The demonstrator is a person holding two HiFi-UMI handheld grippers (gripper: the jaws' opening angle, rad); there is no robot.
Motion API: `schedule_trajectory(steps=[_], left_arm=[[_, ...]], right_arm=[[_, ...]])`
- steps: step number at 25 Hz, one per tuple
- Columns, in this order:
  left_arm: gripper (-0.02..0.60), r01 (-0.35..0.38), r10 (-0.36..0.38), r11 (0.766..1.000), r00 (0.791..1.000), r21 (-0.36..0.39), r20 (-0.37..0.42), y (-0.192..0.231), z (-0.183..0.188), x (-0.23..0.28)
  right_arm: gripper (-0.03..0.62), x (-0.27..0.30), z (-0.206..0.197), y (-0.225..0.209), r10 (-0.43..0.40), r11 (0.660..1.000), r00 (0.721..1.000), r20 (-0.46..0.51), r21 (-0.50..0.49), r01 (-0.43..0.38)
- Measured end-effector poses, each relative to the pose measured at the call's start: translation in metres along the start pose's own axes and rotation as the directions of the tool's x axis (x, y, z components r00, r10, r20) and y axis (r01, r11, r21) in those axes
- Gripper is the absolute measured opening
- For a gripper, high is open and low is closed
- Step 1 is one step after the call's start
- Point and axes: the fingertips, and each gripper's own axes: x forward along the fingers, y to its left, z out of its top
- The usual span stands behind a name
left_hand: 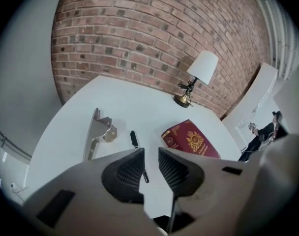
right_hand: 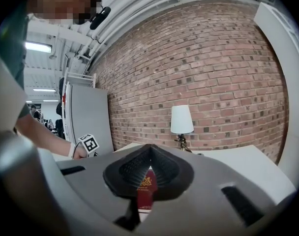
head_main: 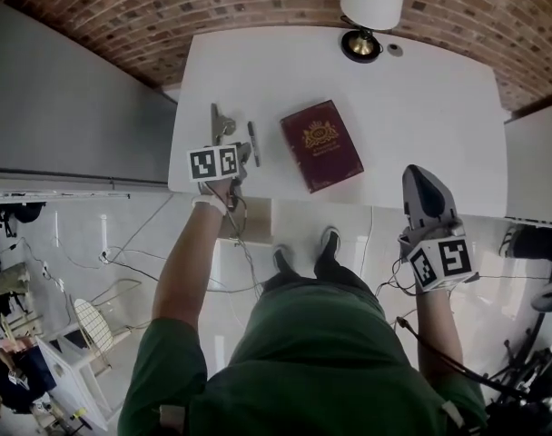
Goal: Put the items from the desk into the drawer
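- Red book (head_main: 320,143) lies flat mid-desk (head_main: 421,107), with 1 pen (head_main: 254,143) at its 9 o'clock and a metal tool (head_main: 220,123) just past the pen.
- Left gripper (left_hand: 150,163) hovers near the pen, jaws slightly parted, empty.
- Right gripper (right_hand: 149,154) is clenched and empty at the book's 4 o'clock.
- Lamp (head_main: 371,7) stands at 12 o'clock.

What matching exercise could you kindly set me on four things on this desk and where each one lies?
Things:
1. red book
2. black pen
3. lamp
4. metal tool

Places:
A. at the far edge of the desk
B. farthest left in the head view
C. between the metal tool and the red book
D. near the desk's middle

Pairs: 1-D; 2-C; 3-A; 4-B
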Motion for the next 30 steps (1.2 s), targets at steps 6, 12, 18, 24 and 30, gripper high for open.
schedule_trajectory(steps=[6, 12, 18, 24, 30], left_arm=[[0.083, -0.05, 0.045, 0.998, 0.993, -0.049, -0.113, 0.016, -0.013, 0.039], [0.086, -0.089, 0.079, 0.995, 0.978, -0.045, -0.195, 0.024, -0.016, 0.064], [0.087, -0.14, 0.134, 0.99, 0.955, -0.005, -0.264, 0.034, -0.023, 0.082], [0.071, -0.15, 0.147, 0.989, 0.946, 0.012, -0.29, 0.037, -0.025, 0.088], [0.043, -0.145, 0.166, 0.985, 0.937, 0.092, -0.306, 0.038, -0.029, 0.086]], right_arm=[[0.003, -0.008, -0.01, -0.026, -0.034, 0.999, 0.999, -0.013, 0.021, 0.035], [0.003, -0.02, -0.022, -0.046, -0.072, 0.996, 0.997, -0.033, 0.04, 0.074], [0.003, -0.026, -0.033, -0.059, -0.099, 0.993, 0.994, -0.05, 0.053, 0.101], [0.003, -0.026, -0.04, -0.061, -0.091, 0.993, 0.994, -0.063, 0.067, 0.095], [0.003, -0.019, -0.039, -0.048, -0.065, 0.996, 0.996, -0.054, 0.065, 0.069]])
